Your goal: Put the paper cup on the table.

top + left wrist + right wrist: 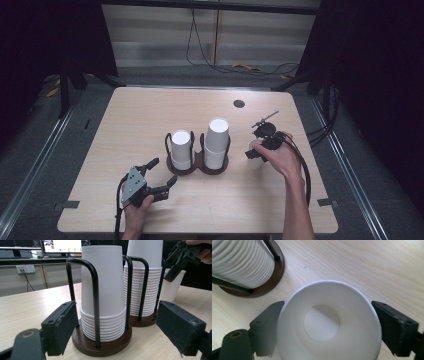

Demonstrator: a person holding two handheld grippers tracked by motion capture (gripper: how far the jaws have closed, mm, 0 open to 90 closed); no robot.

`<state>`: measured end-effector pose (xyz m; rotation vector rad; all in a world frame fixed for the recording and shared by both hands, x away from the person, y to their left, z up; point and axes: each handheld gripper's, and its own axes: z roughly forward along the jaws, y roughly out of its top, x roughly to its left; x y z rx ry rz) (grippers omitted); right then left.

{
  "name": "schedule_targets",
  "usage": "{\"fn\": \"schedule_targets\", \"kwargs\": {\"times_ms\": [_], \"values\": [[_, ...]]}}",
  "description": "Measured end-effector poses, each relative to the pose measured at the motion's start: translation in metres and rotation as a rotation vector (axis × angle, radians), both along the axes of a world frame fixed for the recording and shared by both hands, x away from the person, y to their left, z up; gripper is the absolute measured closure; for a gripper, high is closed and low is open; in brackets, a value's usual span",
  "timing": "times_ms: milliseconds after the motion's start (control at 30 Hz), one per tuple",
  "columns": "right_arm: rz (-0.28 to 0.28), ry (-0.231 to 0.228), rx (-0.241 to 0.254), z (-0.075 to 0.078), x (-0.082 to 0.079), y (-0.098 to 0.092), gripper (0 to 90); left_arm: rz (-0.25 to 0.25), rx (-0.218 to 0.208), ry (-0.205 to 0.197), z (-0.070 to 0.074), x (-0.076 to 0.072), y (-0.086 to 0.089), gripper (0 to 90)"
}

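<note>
Left hand-held gripper (pixel 161 174): near left of the counter (pixel 150 115), jaws spread wide, nothing between them, aimed at the cup holder.

Cup holder (pixel 197 167): dark wooden base with black wire hoops, mid-counter, carrying two stacks of upturned white paper cups; left stack (pixel 181 149) shorter, right stack (pixel 216 142) taller.

Right hand-held gripper (pixel 256 150): right of the holder, pointing down, jaws spread either side of a single paper cup (pixel 328 325), the right pad standing off its rim. The cup stands upright on the counter, mouth up, just beside the holder base.
</note>
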<state>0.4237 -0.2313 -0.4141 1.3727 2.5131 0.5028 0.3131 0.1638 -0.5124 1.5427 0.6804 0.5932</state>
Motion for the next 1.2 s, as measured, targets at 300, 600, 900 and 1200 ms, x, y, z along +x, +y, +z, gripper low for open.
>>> {"fn": "schedule_targets", "kwargs": {"times_ms": [300,600,900,1200], "values": [[-0.004,-0.073,0.052,0.008,-0.006,-0.003,14.2,0.008,0.002,0.004,0.000,0.001,0.001,16.4],[-0.026,-0.217,0.112,0.020,-0.015,-0.007,14.0,0.009,-0.005,0.010,0.000,0.001,0.001,16.3],[-0.069,-0.378,0.251,0.025,-0.033,-0.012,13.9,0.008,-0.004,0.010,0.000,0.001,0.001,16.2],[-0.117,-0.526,0.308,0.019,-0.061,-0.006,14.9,0.010,-0.008,0.011,0.000,0.001,0.001,16.3]]}}
